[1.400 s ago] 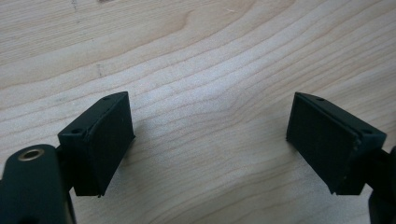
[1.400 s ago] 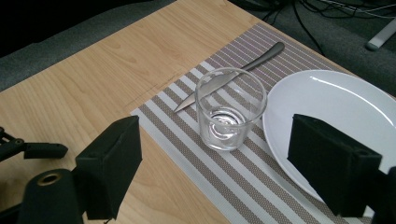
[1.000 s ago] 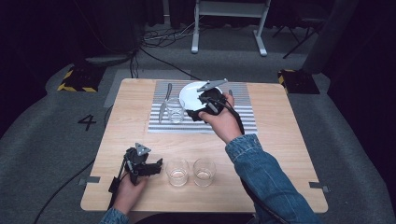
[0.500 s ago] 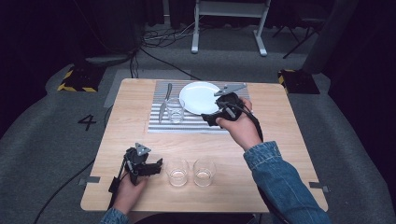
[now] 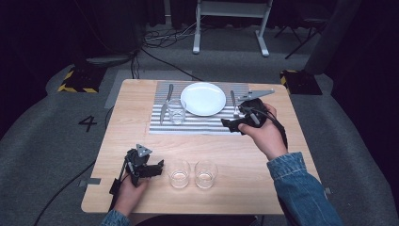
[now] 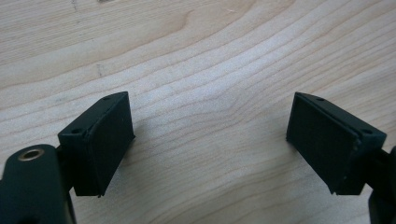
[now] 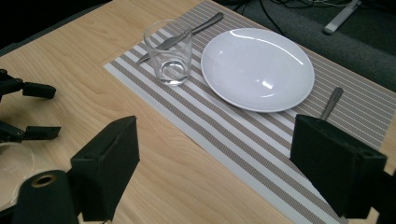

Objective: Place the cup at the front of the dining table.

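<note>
Lower left of the high view: left gripper (image 5: pixel 157 168), jaws apart over bare pale wooden counter (image 5: pixel 244 188), empty. Just right of it stand two clear drinking glasses (image 5: pixel 179 173), side by side. Right of centre: right gripper (image 5: pixel 229 124), jaws apart, having just been opening, nothing between them, at the striped grey-and-white placemat's (image 5: pixel 202 123) right edge. Beyond, on the mat: metal fork (image 5: pixel 233 102), round white plate (image 5: pixel 203 99), third clear glass (image 5: pixel 176 111), metal knife (image 5: pixel 166 102).

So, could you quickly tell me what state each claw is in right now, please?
Left claw: open, nothing between the jaws, over the bare table.
Right claw: open, holding nothing; jaws have just been opening.
</note>
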Available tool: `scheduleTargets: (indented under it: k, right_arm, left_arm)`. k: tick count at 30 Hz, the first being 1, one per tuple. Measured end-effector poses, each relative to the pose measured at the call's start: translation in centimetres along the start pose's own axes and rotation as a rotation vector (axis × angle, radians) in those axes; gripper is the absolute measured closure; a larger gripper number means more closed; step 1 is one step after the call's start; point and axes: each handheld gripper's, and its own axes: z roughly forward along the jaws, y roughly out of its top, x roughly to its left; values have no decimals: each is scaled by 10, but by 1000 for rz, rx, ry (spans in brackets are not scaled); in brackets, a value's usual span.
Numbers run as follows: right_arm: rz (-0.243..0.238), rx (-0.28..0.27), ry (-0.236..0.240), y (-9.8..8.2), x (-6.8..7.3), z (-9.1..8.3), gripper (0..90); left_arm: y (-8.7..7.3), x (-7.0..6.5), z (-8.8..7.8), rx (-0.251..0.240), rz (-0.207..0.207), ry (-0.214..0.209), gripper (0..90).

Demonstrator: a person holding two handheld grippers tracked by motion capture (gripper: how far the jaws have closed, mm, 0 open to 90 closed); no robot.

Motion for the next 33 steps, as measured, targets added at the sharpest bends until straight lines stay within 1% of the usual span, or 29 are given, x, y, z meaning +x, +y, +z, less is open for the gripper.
scheduleTargets:
  k: [1, 2, 3, 5, 6, 7, 8, 9, 12, 13, 14, 16, 20, 21, 22, 23, 24, 26, 27, 30, 33]
  right_arm:
    - [-5, 2, -6, -2, -2, -3, 161]
    - [8, 1, -1, -5, -3, -6, 161]
    - [-3, 4, -6, -6, -5, -8, 161]
    - [8, 6, -7, -10, -6, -13, 161]
    - [-2, 7, -13, -13, -8, -15, 161]
    - [0, 7, -12, -15, -9, -17, 161]
    - [12, 7, -12, -17, -9, -19, 161]
    - [-1, 9, -17, -19, -11, -20, 161]
    - [14, 4, -26, -28, -13, -25, 161]
    - [5, 4, -36, -31, -14, -26, 161]
    - [15, 5, -36, -34, -15, -28, 160]
    - [12, 13, -51, -41, -18, -31, 161]
    - [38, 19, -64, -53, -22, -38, 161]
    - [31, 27, -70, -56, -24, -40, 161]
    - [46, 33, -69, -58, -24, -42, 161]
    - [49, 40, -74, -61, -25, -43, 161]
    - [43, 46, -77, -64, -26, -44, 161]
    - [54, 60, -82, -71, -27, -46, 161]
    - [50, 65, -82, -74, -29, -48, 161]
    - [70, 66, -89, -84, -32, -51, 161]
    - [78, 77, -96, -95, -36, -53, 163]
  left_arm:
    - [0, 0, 0, 0, 1, 1, 150]
    - [0, 0, 0, 0, 0, 0, 150]
    - [0, 0, 0, 0, 0, 0, 150]
    - [0, 0, 0, 0, 0, 0, 150]
    - [0, 0, 0, 0, 0, 0, 150]
    - [0, 0, 0, 0, 0, 0, 150]
    - [0, 0, 0, 0, 1, 1, 150]
    - [0, 0, 0, 0, 1, 1, 150]
    - [0, 0, 0, 0, 0, 0, 150]
    - [0, 0, 0, 0, 0, 0, 150]
    - [0, 0, 0, 0, 0, 0, 150]
    - [0, 0, 0, 0, 0, 0, 150]
    - [0, 0, 0, 0, 0, 0, 150]
    - [0, 0, 0, 0, 0, 0, 150]
    - [0, 0, 0, 0, 0, 0, 150]
    - [0, 0, 0, 0, 0, 1, 150]
    - [0, 0, 0, 0, 0, 0, 150]
    - [0, 0, 0, 0, -1, 0, 150]
    - [0, 0, 0, 0, 0, 0, 150]
    - [0, 0, 0, 0, 0, 0, 150]
    - [0, 0, 0, -1, 0, 1, 150]
